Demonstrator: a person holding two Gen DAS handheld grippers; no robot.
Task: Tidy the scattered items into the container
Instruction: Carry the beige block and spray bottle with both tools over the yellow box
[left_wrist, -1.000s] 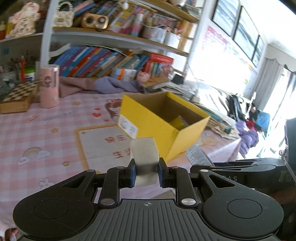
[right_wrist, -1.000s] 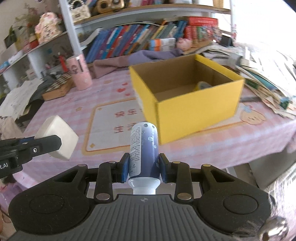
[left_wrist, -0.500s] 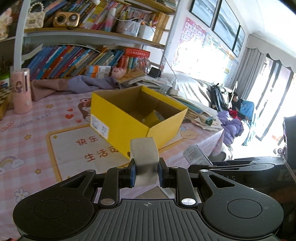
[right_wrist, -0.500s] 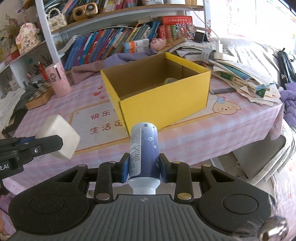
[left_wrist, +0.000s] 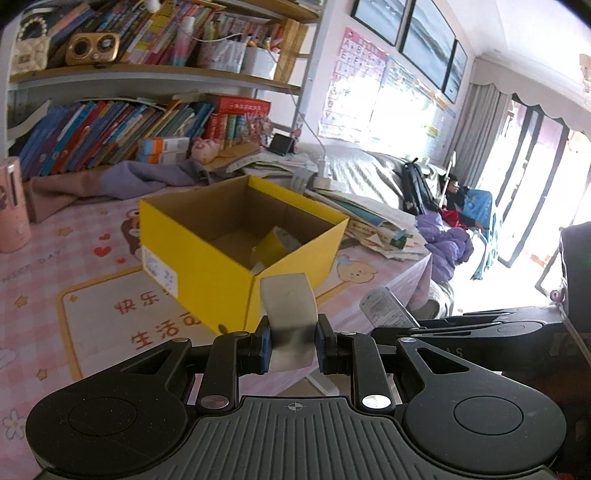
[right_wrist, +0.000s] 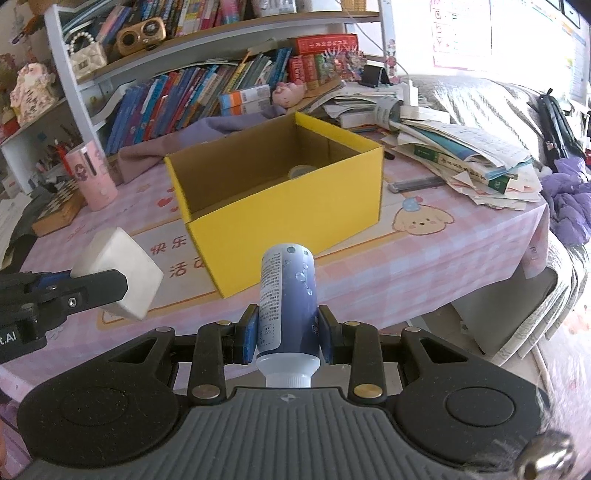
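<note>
An open yellow cardboard box (left_wrist: 221, 254) (right_wrist: 295, 206) stands on the pink table, with a few small items inside. My left gripper (left_wrist: 290, 345) is shut on a white block (left_wrist: 290, 314), held in front of the box's near corner; the block also shows in the right wrist view (right_wrist: 122, 271). My right gripper (right_wrist: 288, 334) is shut on a blue bottle (right_wrist: 288, 291), cap toward the camera, held before the box's front wall. The bottle's end shows in the left wrist view (left_wrist: 384, 308).
A pink cylinder cup (right_wrist: 92, 177) and a chessboard box (right_wrist: 59, 210) stand left of the box. A purple cloth (left_wrist: 140, 177) and bookshelves lie behind. Piled papers and books (right_wrist: 461, 147) sit right of the box. The table's edge (right_wrist: 443, 280) drops off at right.
Both grippers, still holding their items, have moved closer to the yellow box. The left view has swung right, so the box's inside shows more.
</note>
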